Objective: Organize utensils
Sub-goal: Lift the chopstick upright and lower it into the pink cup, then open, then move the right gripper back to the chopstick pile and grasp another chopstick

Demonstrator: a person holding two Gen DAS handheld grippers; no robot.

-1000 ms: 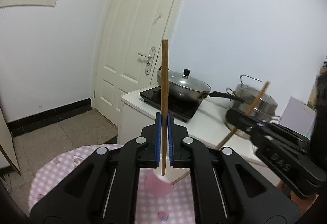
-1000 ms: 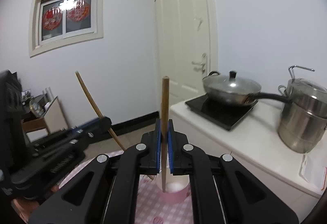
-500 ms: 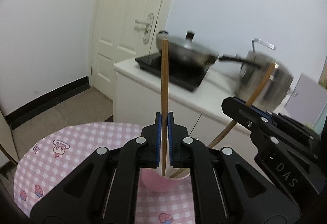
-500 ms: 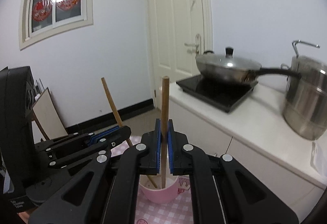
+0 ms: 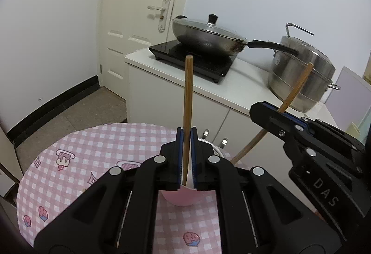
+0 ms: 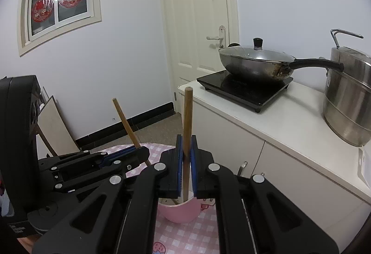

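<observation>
On the round table (image 5: 76,161) stands a cup (image 6: 179,212), with the lower ends of two chopsticks inside: left chopstick (image 5: 187,114) upright between the left gripper (image 5: 187,159) jaws, right chopstick (image 6: 187,138) between the right gripper (image 6: 187,161) jaws. Behind the table, a counter (image 5: 231,89) bearing an induction cooker (image 5: 197,59) with a lidded wok (image 5: 208,38) on top, and to its right a steamer pot (image 5: 303,73). Further left behind, a door (image 5: 141,22).

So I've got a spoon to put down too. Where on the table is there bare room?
The checked tablecloth left of the pink cup is bare out to the table's rim. It is crowded at the cup itself, where both grippers hold chopsticks over it.
</observation>
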